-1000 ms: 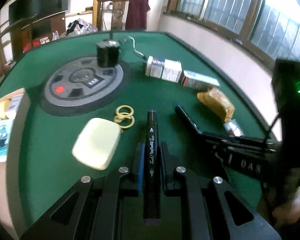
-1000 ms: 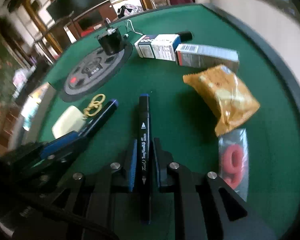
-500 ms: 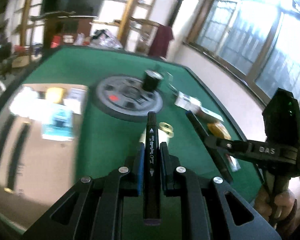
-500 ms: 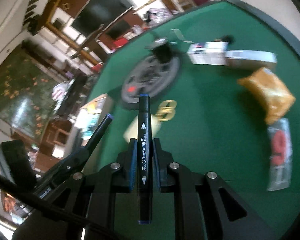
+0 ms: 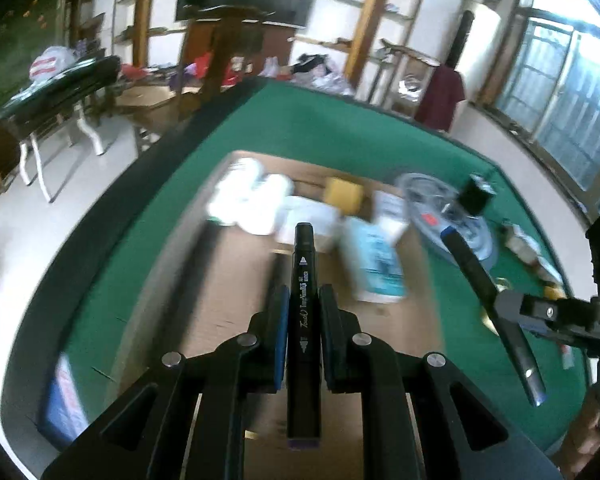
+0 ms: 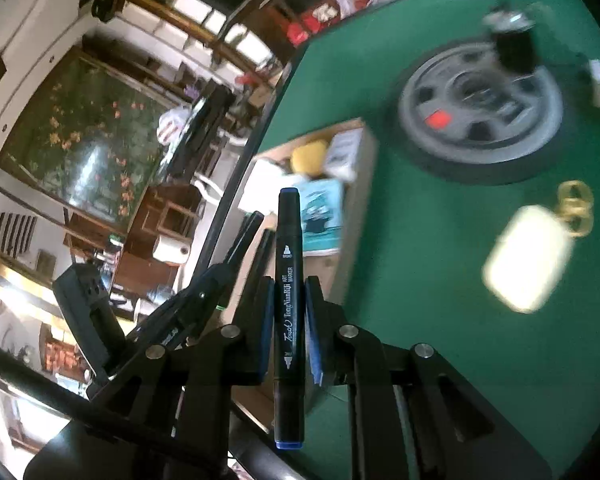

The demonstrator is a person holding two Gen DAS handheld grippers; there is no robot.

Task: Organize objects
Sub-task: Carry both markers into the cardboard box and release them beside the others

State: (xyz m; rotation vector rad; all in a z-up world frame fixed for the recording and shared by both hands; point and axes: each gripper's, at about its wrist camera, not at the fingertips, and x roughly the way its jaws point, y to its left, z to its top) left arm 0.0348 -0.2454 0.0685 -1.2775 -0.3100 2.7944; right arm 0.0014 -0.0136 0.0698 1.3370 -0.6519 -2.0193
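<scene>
My left gripper (image 5: 303, 300) is shut on a black marker (image 5: 304, 256) that points forward over an open cardboard box (image 5: 227, 292) on the green table. My right gripper (image 6: 287, 292) is shut on a second black marker (image 6: 287, 240) with a blue end cap, held above the table just right of the box (image 6: 358, 200). In the left wrist view the right gripper (image 5: 512, 308) comes in from the right with its marker (image 5: 472, 264). In the right wrist view the left gripper (image 6: 215, 280) sits at the lower left, over the box.
The box holds white bundles (image 5: 251, 196), a yellow block (image 5: 342, 194) and a light blue packet (image 5: 376, 260). On the felt lie a grey round disc (image 6: 484, 100) with a black cup (image 6: 514, 50), a cream case (image 6: 528, 260) and gold rings (image 6: 576, 208). The table edge (image 5: 111, 216) curves at left.
Both grippers have swung left from the middle of the table to the cardboard box, each still clamped on its marker. The cream case and snack packets have slid out to the right.
</scene>
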